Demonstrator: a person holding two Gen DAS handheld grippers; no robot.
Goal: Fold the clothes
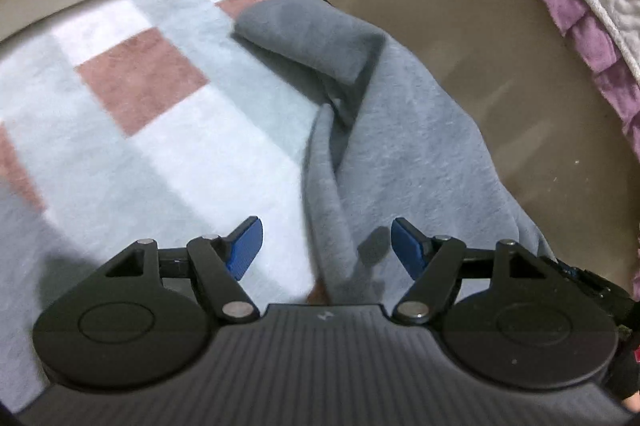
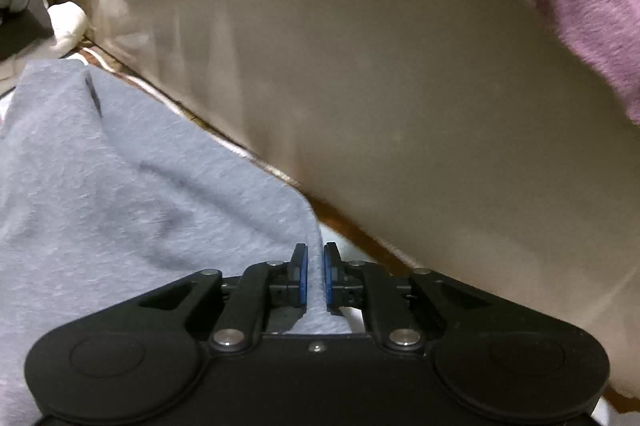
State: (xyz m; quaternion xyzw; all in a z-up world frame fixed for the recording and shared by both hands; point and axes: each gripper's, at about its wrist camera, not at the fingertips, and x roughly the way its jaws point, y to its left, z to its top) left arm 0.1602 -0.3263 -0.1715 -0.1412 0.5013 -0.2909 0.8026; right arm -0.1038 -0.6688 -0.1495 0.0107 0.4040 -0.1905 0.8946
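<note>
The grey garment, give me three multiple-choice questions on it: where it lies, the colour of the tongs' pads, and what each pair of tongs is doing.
1. The grey garment lies on: A a checked blanket; B a wooden chair; C a glass shelf.
2. The pads are: A red; B blue; C yellow.
3. The right tongs are: A wide open; B out of view; C shut on the garment.

Answers: 1 A, the checked blanket lies under it. 2 B, both pairs show blue. 3 C, fabric is pinched between the pads, while the left tongs stand open over it.

Left gripper (image 1: 327, 246): jaws spread wide, blue pads apart, pointing steeply downward. Right gripper (image 2: 315, 276): jaws nearly closed, pinching grey fabric (image 2: 120, 186), angled downward too.
</note>
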